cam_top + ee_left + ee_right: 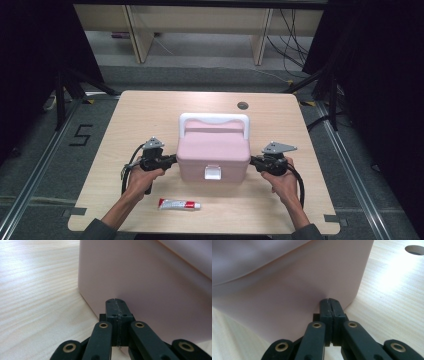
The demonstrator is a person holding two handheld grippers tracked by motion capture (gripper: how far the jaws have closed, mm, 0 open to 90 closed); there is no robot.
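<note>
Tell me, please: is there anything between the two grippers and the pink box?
Nothing visible. The left gripper and right gripper, both shut, have their tips at opposite side walls of the pink box. The toothpaste tube lies nearer the person, aside.

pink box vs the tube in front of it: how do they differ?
The pink box is far bigger than the tube. The box stands upright, with a white handle and latch; the tube lies flat on its side. The box is pink; the tube is red and white. The left gripper and right gripper, both shut, flank the box; the tube lies apart. Both rest on the table.
</note>
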